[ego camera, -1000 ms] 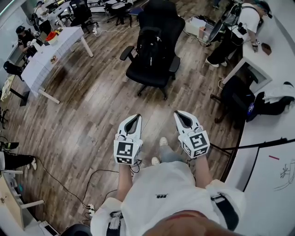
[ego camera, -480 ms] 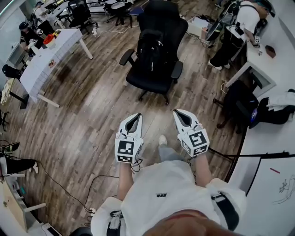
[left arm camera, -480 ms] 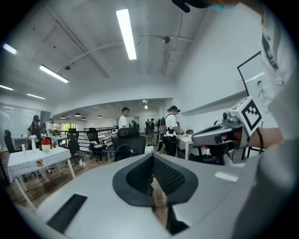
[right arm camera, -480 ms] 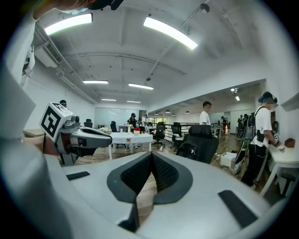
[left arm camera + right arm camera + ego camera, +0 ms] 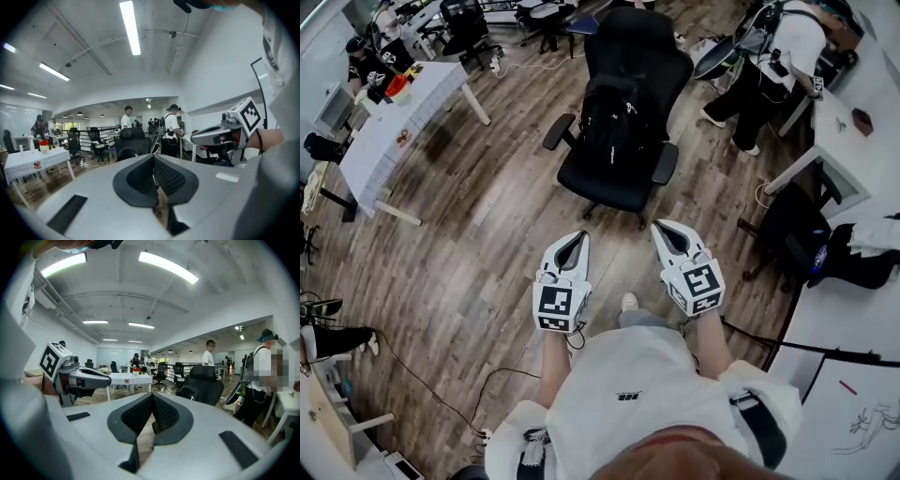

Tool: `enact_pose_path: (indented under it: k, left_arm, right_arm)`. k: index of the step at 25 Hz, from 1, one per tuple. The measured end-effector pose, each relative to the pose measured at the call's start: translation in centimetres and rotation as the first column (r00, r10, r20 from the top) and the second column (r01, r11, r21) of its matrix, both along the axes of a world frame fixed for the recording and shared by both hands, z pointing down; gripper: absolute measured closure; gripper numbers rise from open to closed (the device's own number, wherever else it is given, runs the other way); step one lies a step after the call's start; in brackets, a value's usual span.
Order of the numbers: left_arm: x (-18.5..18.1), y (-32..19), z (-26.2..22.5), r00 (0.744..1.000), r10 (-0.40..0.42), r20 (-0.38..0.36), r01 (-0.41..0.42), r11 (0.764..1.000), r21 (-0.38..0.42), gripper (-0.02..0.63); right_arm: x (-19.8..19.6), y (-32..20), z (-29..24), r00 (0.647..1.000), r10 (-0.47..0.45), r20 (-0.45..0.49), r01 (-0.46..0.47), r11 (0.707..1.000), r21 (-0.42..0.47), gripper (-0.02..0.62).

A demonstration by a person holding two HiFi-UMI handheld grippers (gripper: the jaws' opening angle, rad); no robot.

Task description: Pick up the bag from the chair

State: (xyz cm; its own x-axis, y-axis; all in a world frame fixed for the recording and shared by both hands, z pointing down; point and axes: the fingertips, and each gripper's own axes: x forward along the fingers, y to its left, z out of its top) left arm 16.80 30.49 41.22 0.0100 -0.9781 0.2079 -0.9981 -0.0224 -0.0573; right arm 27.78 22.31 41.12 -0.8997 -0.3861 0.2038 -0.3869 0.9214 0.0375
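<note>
A black backpack (image 5: 614,117) stands upright on the seat of a black office chair (image 5: 623,178) ahead of me on the wood floor. The right gripper view also shows the backpack (image 5: 188,392) against the chair (image 5: 206,384). My left gripper (image 5: 573,241) is held at waist height, well short of the chair, its jaws shut with nothing between them. My right gripper (image 5: 665,232) is level beside it, also shut and holding nothing. In the left gripper view only the top of the chair (image 5: 131,140) shows above the jaws.
A white table (image 5: 398,122) with small items stands at the left. A person (image 5: 773,66) stands by the white desk (image 5: 839,141) at the right, near a dark chair with a bag (image 5: 787,230). Cables (image 5: 478,366) trail on the floor at the lower left.
The chair with the backpack has come lower and nearer in the head view as I walked toward it. Both grippers kept their pose and stayed shut.
</note>
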Motion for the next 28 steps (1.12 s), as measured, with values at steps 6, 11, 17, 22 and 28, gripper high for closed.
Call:
enact_pose_path:
  k: [6, 11, 17, 22, 28]
  left_arm:
    - [-1.8, -5.2, 0.0, 1.0, -0.018, 0.0, 0.018, 1.0, -0.005, 0.594]
    - [-3.4, -8.4, -0.2, 0.999, -0.041, 0.009, 0.041, 0.999, 0.002, 0.594]
    - [-5.2, -11.1, -0.3, 0.998, -0.059, 0.012, 0.059, 0.998, 0.008, 0.594]
    - [-6.8, -12.9, 0.4, 0.998, -0.061, 0.005, 0.061, 0.998, 0.004, 0.594]
    - [-10.0, -15.8, 0.9, 0.999, -0.045, 0.001, 0.045, 0.999, 0.014, 0.594]
  right_arm:
    - [-2.1, -5.2, 0.5, 1.0, -0.023, -0.016, 0.023, 1.0, -0.01, 0.6]
    - [-3.6, -8.4, 0.5, 0.999, -0.045, -0.017, 0.045, 0.999, -0.006, 0.6]
    - [-5.3, -11.0, 0.9, 0.998, -0.062, -0.019, 0.062, 0.998, -0.013, 0.6]
    - [-7.3, -12.7, 1.5, 0.997, -0.068, -0.025, 0.068, 0.998, -0.015, 0.6]
    - [-10.4, -15.6, 2.2, 0.999, -0.046, -0.025, 0.046, 0.999, -0.01, 0.6]
